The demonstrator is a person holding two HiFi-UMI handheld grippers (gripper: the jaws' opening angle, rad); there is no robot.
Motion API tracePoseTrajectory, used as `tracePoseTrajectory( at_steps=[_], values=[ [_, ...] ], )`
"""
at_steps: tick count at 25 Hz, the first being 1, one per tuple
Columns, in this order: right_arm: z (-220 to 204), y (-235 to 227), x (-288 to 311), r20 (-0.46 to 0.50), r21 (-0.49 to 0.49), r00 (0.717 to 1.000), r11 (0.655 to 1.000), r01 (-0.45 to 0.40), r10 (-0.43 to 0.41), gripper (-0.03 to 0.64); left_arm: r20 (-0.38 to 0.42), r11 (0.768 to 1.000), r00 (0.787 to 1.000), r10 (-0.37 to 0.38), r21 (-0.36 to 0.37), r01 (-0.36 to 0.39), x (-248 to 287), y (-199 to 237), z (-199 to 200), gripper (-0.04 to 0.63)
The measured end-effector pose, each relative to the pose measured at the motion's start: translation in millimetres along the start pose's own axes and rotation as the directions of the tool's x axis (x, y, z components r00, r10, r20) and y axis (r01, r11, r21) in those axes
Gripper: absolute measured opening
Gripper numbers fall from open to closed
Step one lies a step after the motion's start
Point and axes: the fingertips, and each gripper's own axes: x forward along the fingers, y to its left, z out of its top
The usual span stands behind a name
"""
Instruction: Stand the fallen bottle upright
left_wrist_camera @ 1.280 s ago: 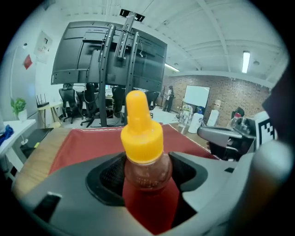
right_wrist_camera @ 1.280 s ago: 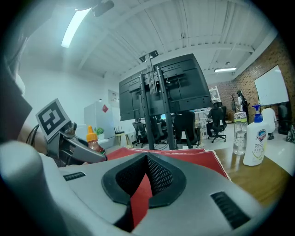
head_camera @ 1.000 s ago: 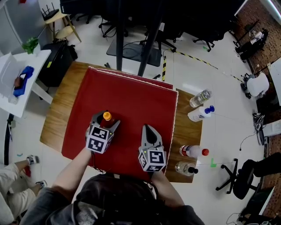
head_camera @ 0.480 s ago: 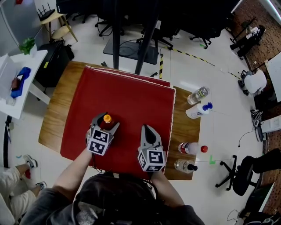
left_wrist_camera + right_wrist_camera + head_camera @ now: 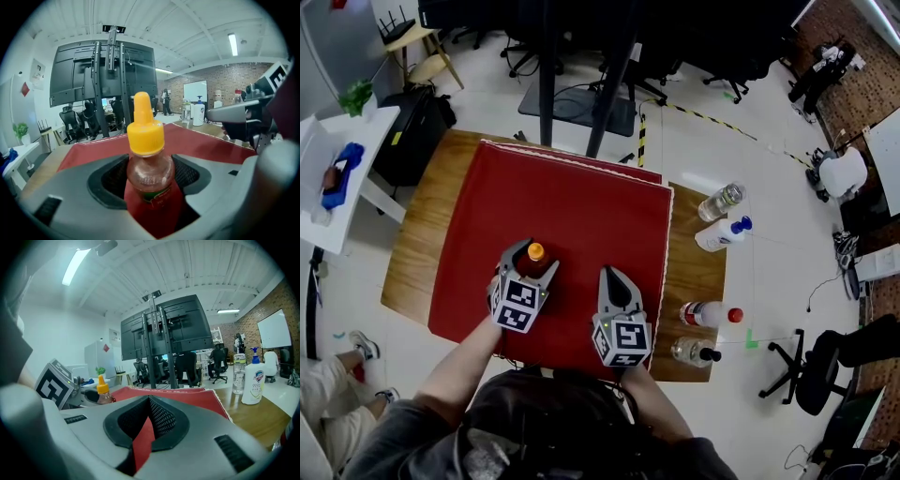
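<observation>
A small bottle (image 5: 533, 258) of reddish sauce with an orange-yellow cap stands upright over the red cloth (image 5: 572, 211). My left gripper (image 5: 534, 257) is shut on its body, a pad on each side just under the neck. In the left gripper view the bottle (image 5: 149, 176) fills the gap between the jaws and its cap points up. The bottle's base is hidden. My right gripper (image 5: 610, 273) hovers over the cloth to the right, shut and empty, its tips (image 5: 149, 398) touching. The right gripper view shows the bottle (image 5: 104, 393) upright at the left.
The cloth covers most of a wooden table (image 5: 414, 246). On the table's bare right strip lie a clear bottle (image 5: 724, 201), a white blue-capped bottle (image 5: 719, 235), a red-capped bottle (image 5: 709, 314) and a black-capped one (image 5: 694, 352). Screen-stand posts (image 5: 547, 75) rise behind the table.
My left gripper has rolled slightly with the bottle in it, and the cap sits a little further right. The right gripper has kept still.
</observation>
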Motion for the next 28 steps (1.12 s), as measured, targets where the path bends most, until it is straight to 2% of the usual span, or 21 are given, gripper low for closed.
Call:
tracePoseTrajectory(
  at_steps=[14,19,23,28],
  values=[
    [2.4,0.9,-8.5,0.003,-0.007,1.0,1.0,0.009,-0.009,0.003,0.059,0.998,0.997,0.044,0.051,-0.047,-3.5,-5.1,-2.7,0.331],
    [4.4,1.1,-11.8,0.007,-0.01,1.0,1.0,0.014,-0.014,0.003,0.1,0.997,0.994,0.035,0.062,-0.041,-5.6,-7.6,2.5,0.383],
    [5.9,3.3,-14.0,0.005,-0.009,1.0,1.0,0.018,-0.018,0.002,0.13,0.999,0.991,0.027,0.041,-0.033,-7.6,-6.7,7.2,0.423],
    [8.1,4.9,-16.2,0.012,-0.01,1.0,1.0,0.021,-0.021,0.003,0.171,1.0,0.985,0.027,-0.01,-0.026,-22.1,-2.7,10.4,0.428]
  ],
)
